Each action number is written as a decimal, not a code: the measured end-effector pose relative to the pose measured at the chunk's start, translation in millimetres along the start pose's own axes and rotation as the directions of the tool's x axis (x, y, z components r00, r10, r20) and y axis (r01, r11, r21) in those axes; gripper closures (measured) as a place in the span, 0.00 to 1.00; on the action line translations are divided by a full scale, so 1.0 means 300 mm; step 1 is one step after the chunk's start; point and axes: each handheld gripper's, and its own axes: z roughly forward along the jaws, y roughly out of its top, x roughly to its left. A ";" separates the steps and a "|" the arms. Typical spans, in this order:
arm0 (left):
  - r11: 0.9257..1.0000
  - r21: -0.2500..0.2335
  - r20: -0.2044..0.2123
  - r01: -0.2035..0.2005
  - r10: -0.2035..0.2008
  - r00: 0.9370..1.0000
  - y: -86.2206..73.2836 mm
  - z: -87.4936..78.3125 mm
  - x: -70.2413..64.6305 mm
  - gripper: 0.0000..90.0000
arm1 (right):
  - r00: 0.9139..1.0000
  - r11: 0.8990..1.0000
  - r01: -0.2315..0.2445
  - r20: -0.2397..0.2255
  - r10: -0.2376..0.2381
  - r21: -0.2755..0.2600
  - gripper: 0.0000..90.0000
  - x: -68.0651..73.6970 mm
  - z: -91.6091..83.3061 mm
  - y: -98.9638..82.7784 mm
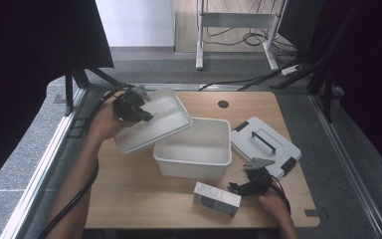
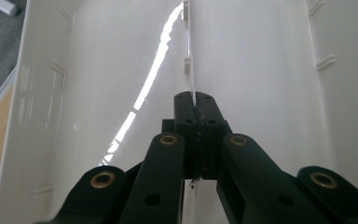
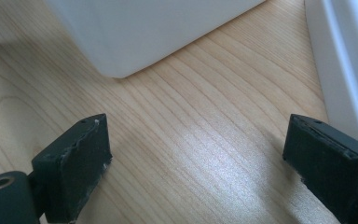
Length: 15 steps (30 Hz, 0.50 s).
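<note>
- Jaws of the left gripper (image 1: 146,117) are clamped tight on the thin centre divider of a white inner tray (image 1: 151,127).
- Tray is held tilted above the table's (image 1: 129,199) left rear, its lower corner overlapping the rim of the white bin (image 1: 194,154).
- Right gripper (image 1: 235,187) rests low with jaws wide apart over bare wood, holding nothing, beside a small box (image 1: 217,199).

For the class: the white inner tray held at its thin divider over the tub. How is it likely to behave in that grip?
The inner tray looks like thin moulded plastic, so probably light and somewhat flexible. The left tongs pinch only its narrow central divider, so it may swing or tilt; in the high view it already hangs slanted. Its glossy surface suggests it could slip.
</note>
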 end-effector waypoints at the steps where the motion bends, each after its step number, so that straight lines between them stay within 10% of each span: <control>1: 1.000 -0.001 -0.006 0.010 -0.010 1.000 -0.015 -0.008 0.006 0.99 | 1.000 1.000 0.000 0.000 0.000 0.000 0.08 0.000 0.000 0.000; 15: 0.988 -0.005 -0.080 0.155 -0.155 0.985 -0.227 -0.096 0.063 0.99 | 1.000 1.000 0.002 0.000 -0.002 0.000 0.08 0.000 0.000 0.000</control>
